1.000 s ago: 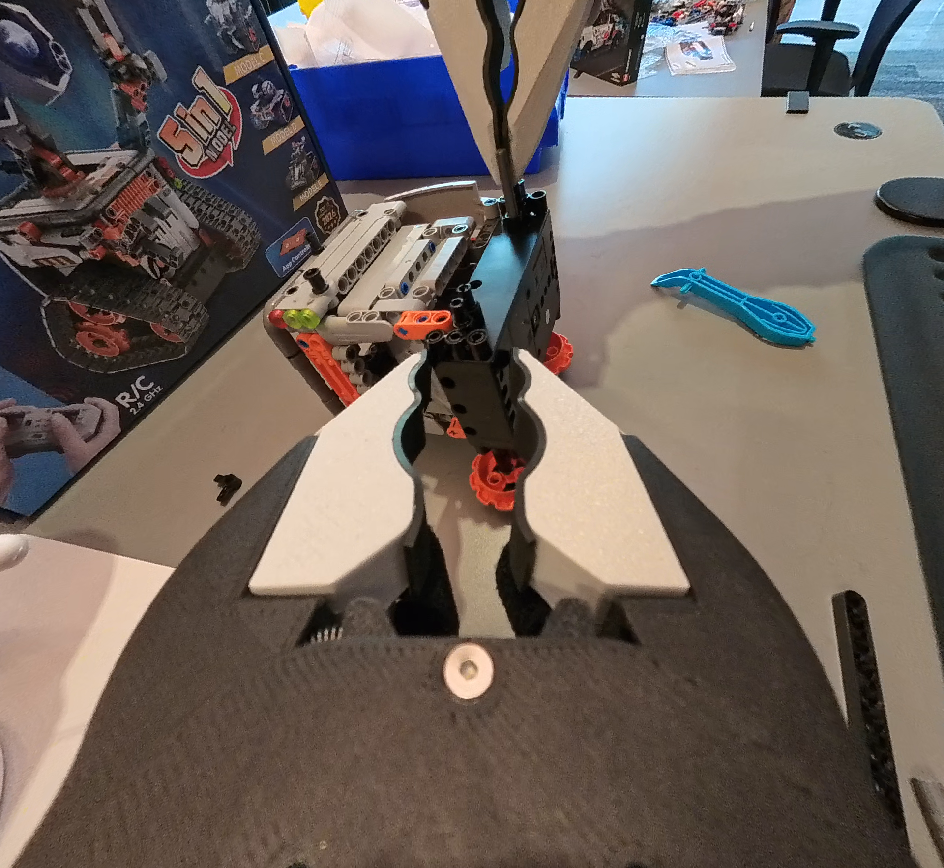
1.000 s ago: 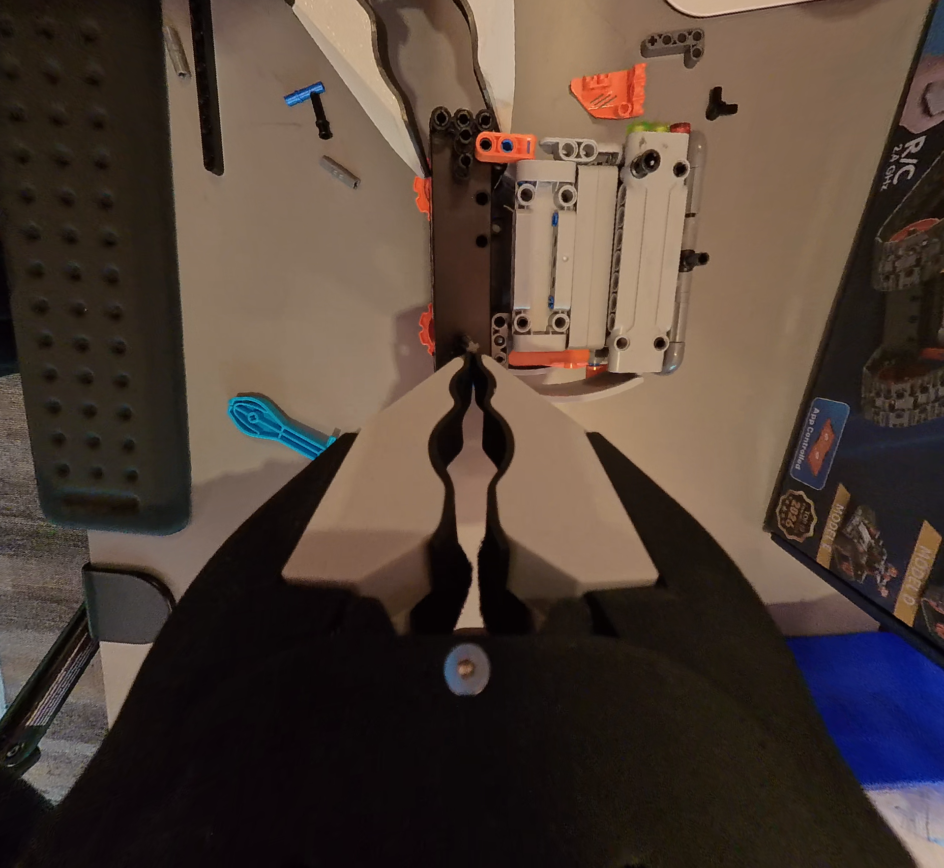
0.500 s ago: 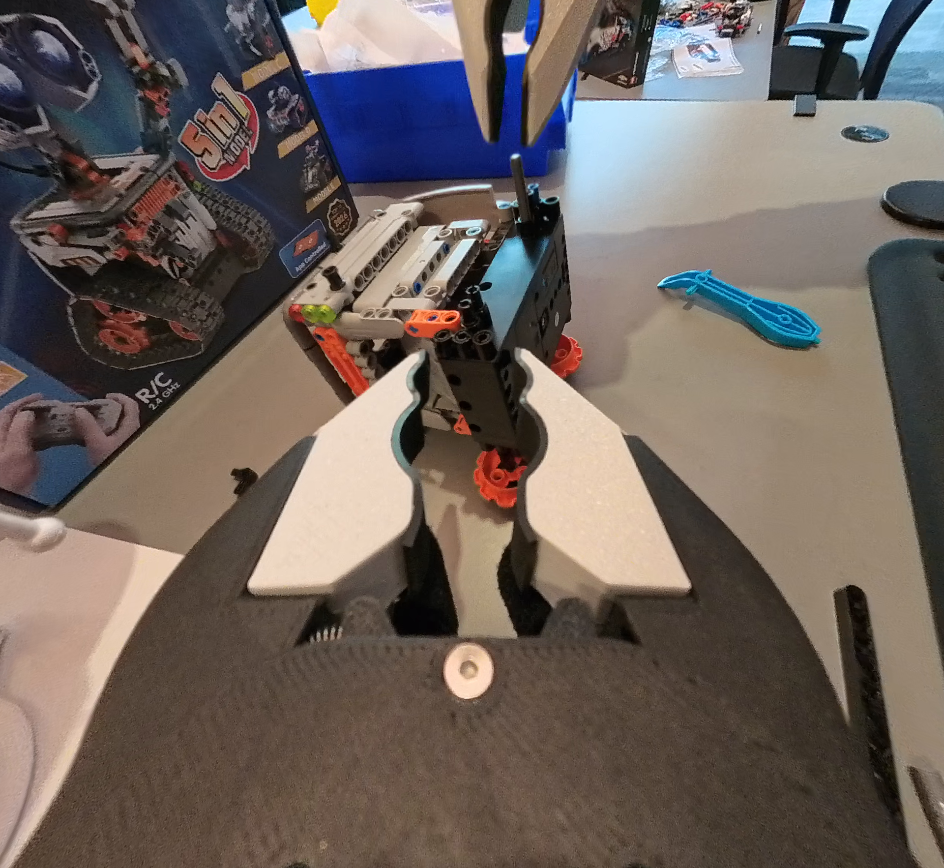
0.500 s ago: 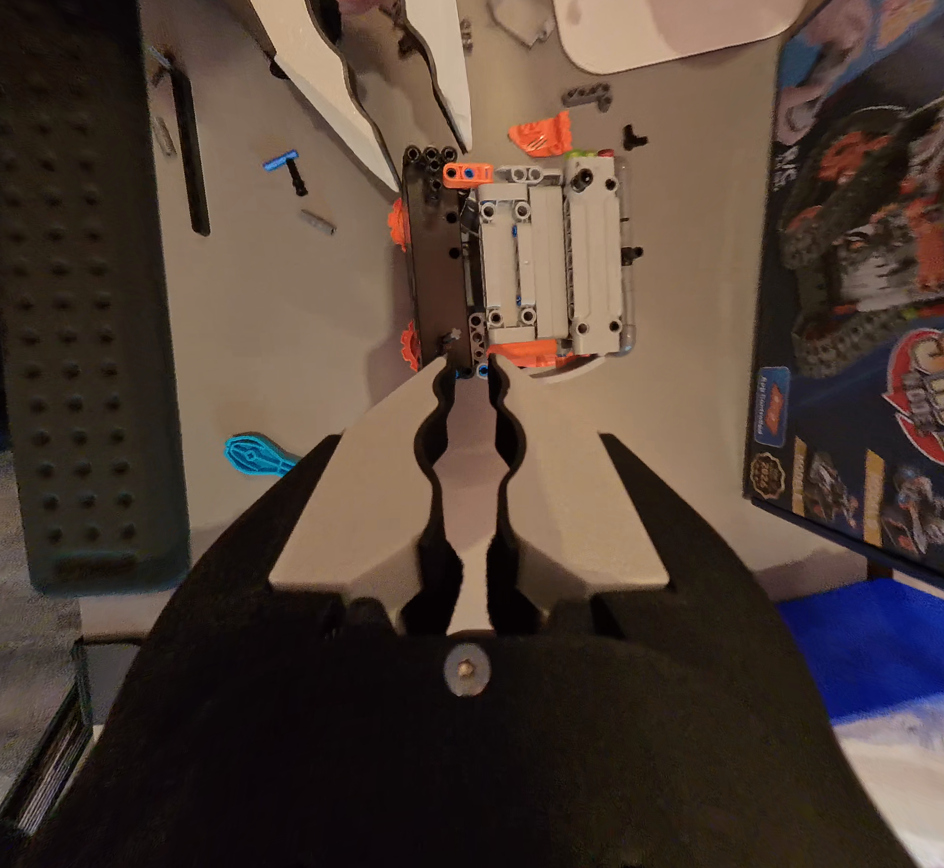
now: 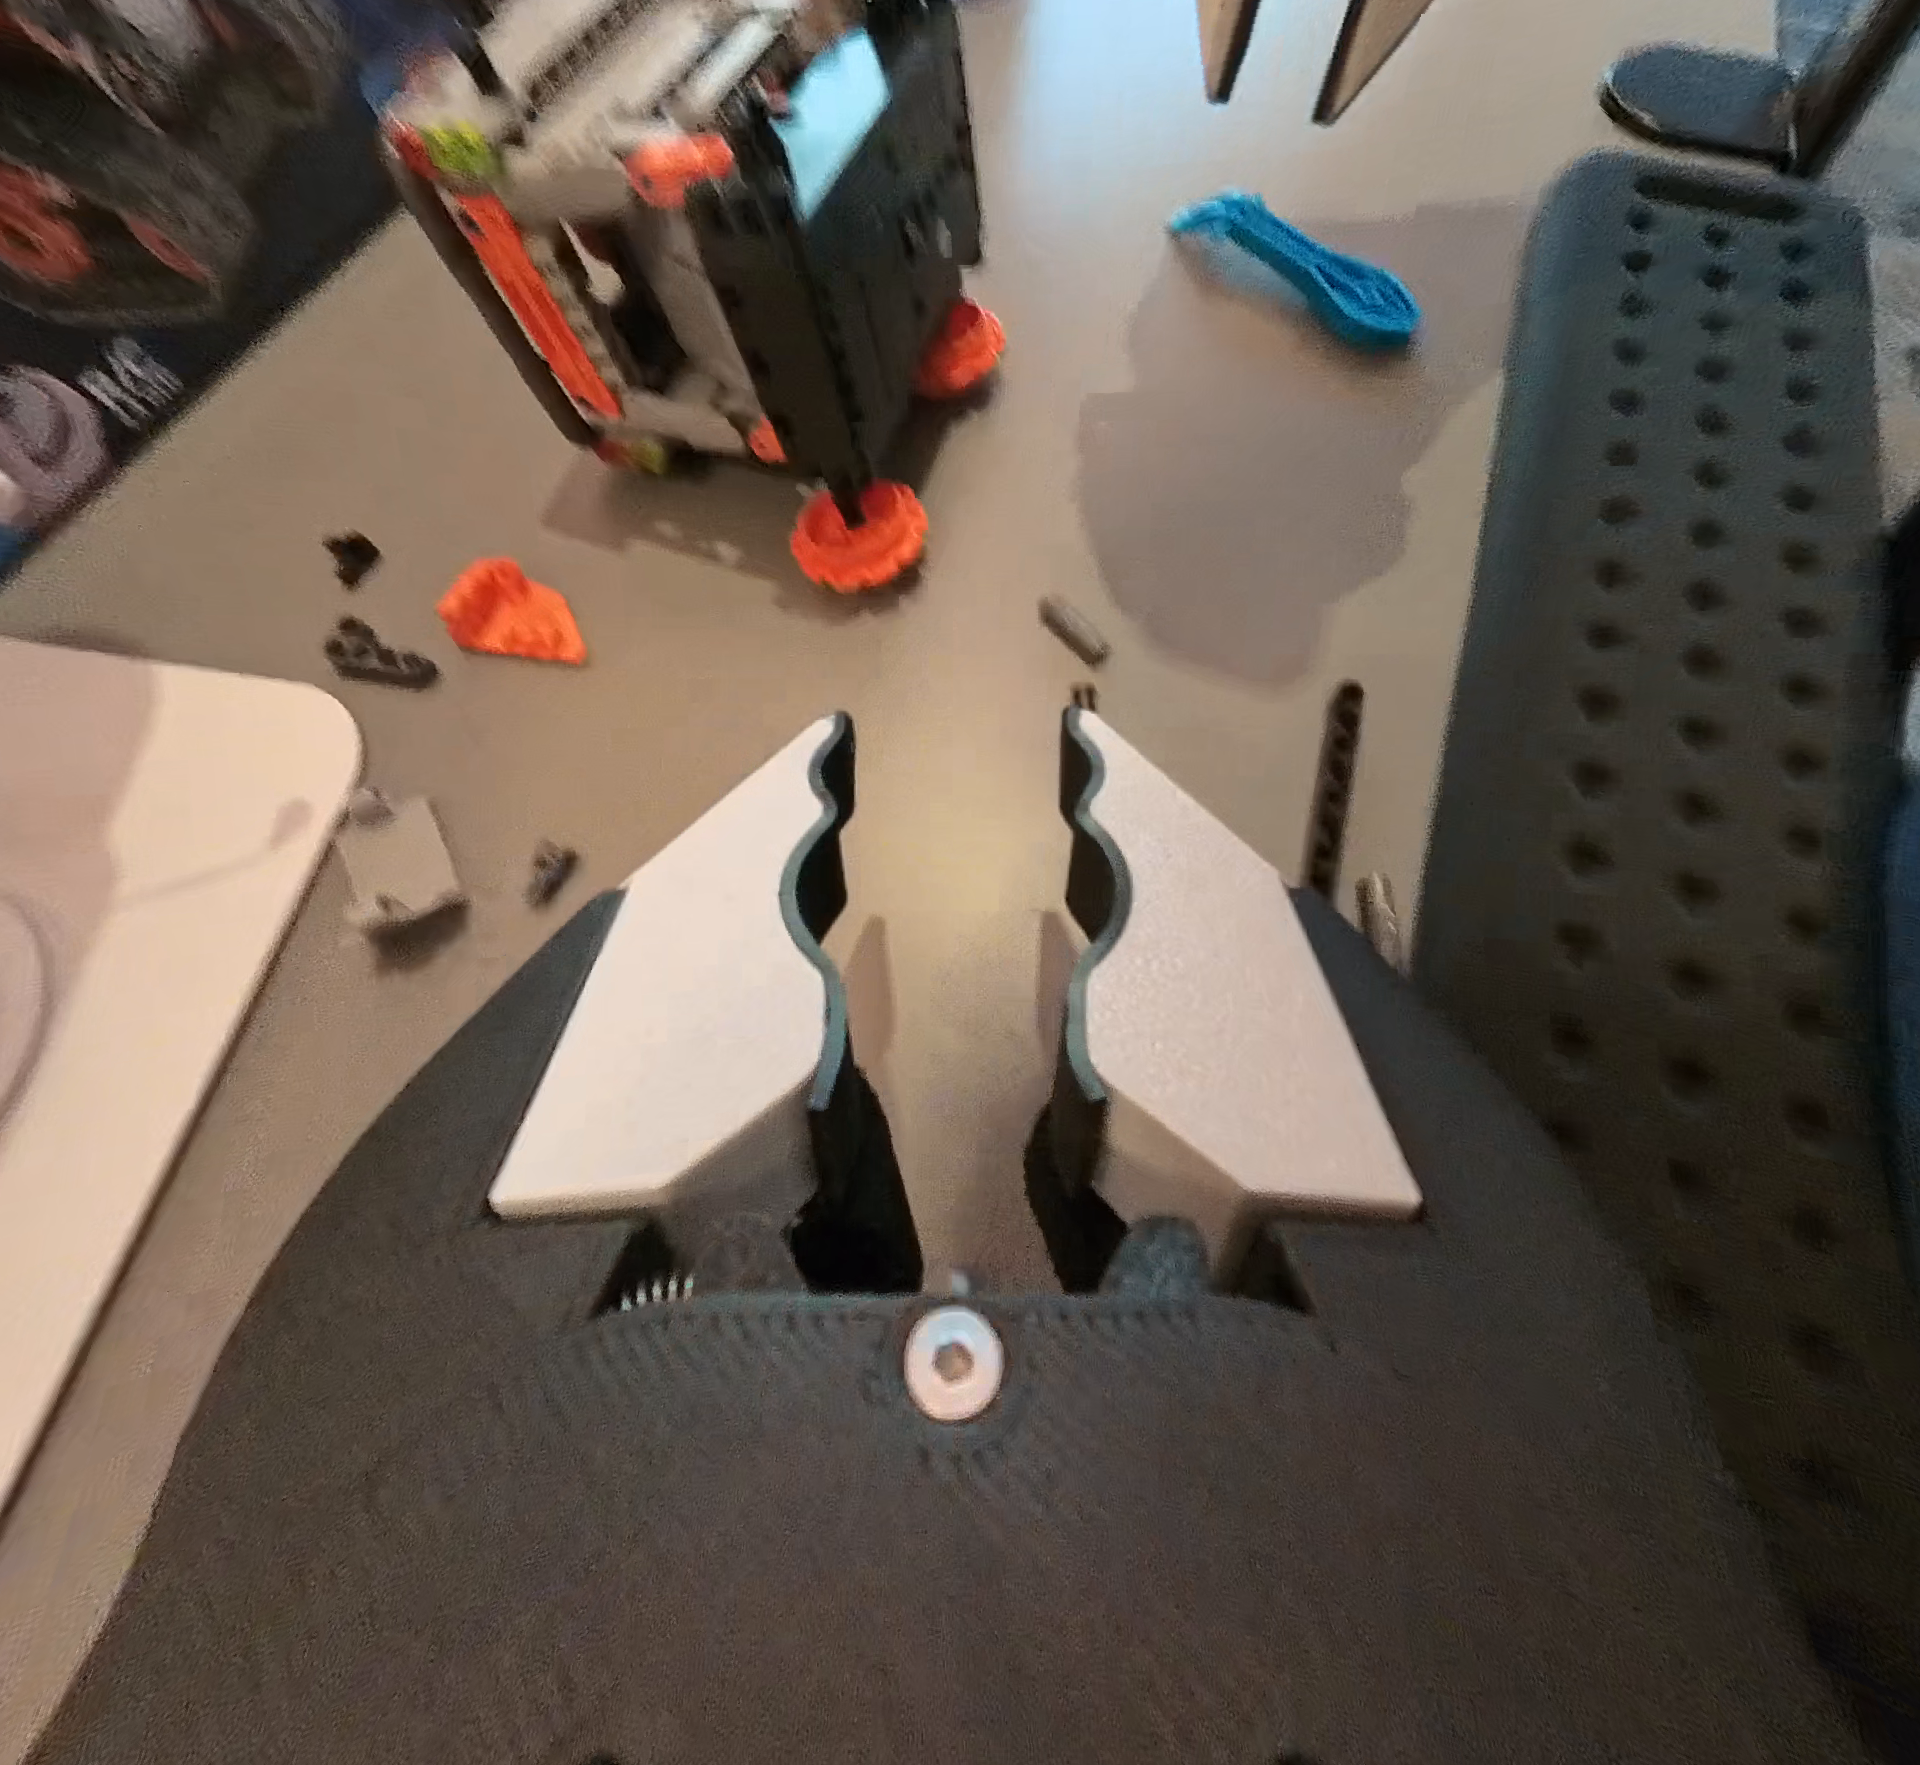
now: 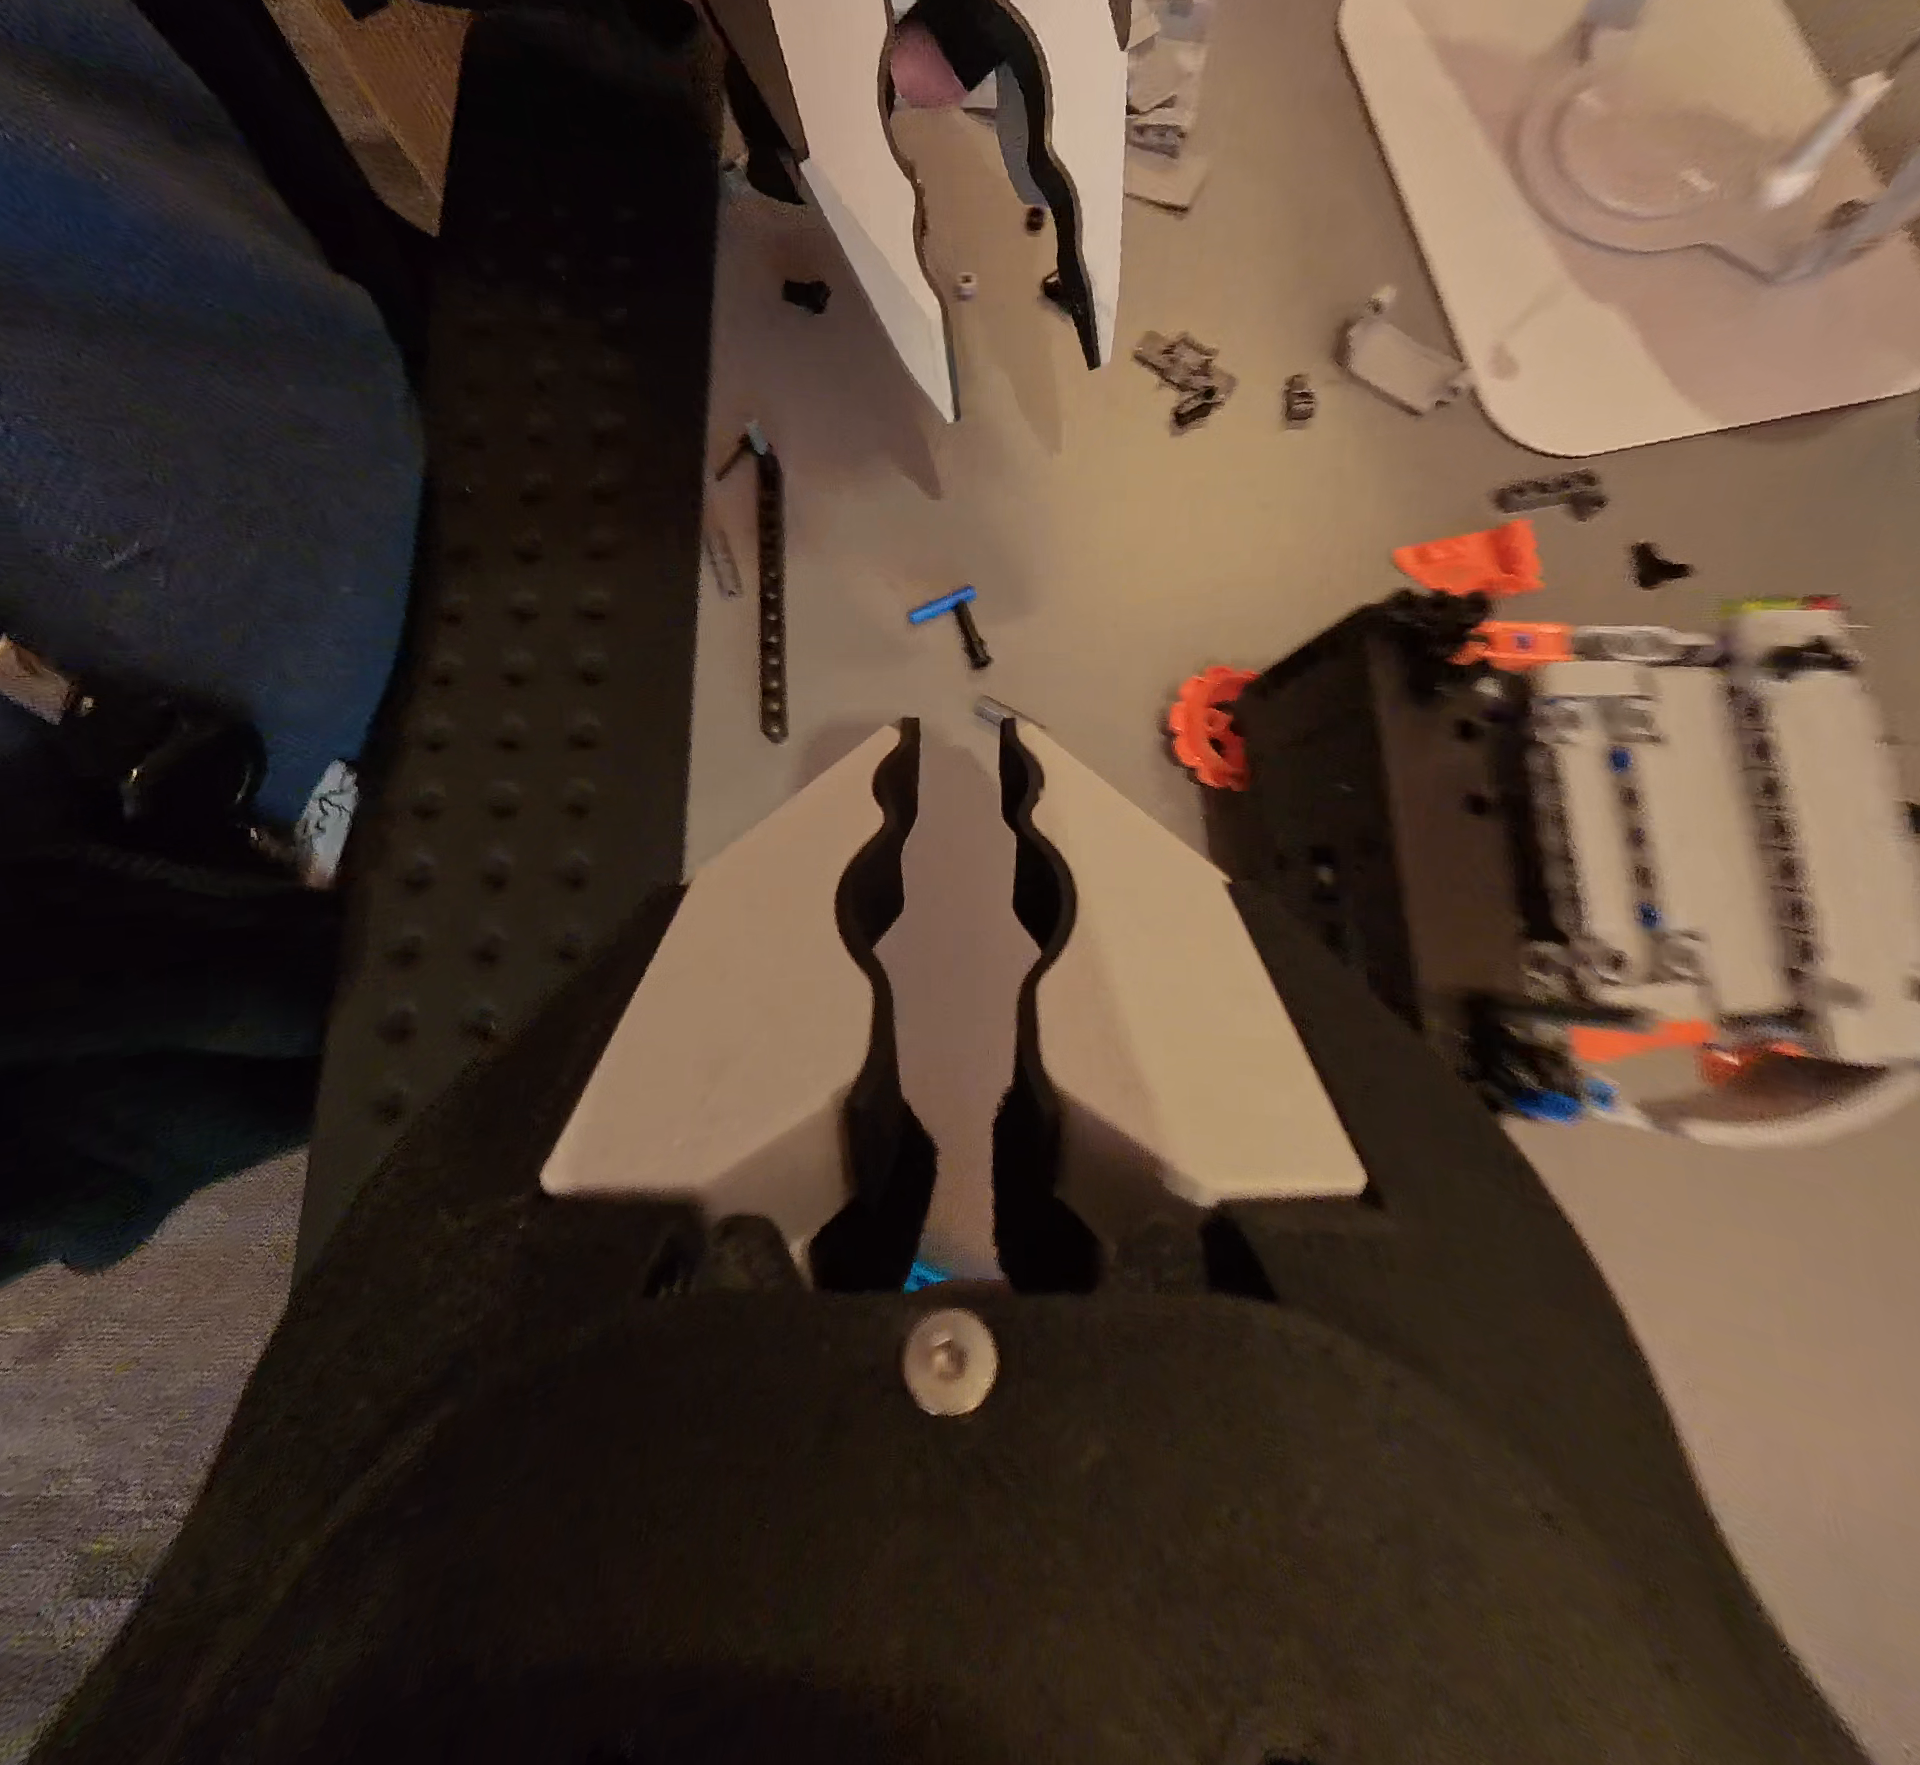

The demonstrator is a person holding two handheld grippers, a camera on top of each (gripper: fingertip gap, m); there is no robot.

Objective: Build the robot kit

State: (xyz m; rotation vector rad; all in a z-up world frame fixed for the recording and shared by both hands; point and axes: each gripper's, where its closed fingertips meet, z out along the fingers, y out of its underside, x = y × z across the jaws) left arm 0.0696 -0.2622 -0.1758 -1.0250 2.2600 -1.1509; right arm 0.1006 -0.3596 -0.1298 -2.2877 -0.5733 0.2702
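Note:
A grey, black and orange brick-built model (image 5: pixel 707 261) stands on the table, with orange gears (image 5: pixel 857 536) at its base; it is blurred. It also shows in the right wrist view (image 6: pixel 1558 832). My left gripper (image 5: pixel 956 739) is open and empty, well back from the model, above bare table. My right gripper (image 6: pixel 958 733) is open and empty, left of the model, its tips just above a small grey pin (image 6: pixel 997 709). Each gripper shows in the other's view: the right one (image 5: pixel 1273 105) and the left one (image 6: pixel 1023 385).
A studded black mat (image 5: pixel 1662 676) lies along the right. A blue tool (image 5: pixel 1299 271), an orange piece (image 5: pixel 509 614), a black beam (image 6: pixel 771 593), a blue pin (image 6: pixel 951 609) and small dark parts are scattered about. A white pad (image 5: pixel 135 884) lies at the left. Some 12 cm of space lies between my two pairs of fingers. My right tips are about 12 cm from the blue pin (image 6: pixel 951 609), my left tips only 7 cm.
My left gripper opened, let go of the model's black block and pulled back. My right gripper released the thin axle on top, opened and moved away to the side.

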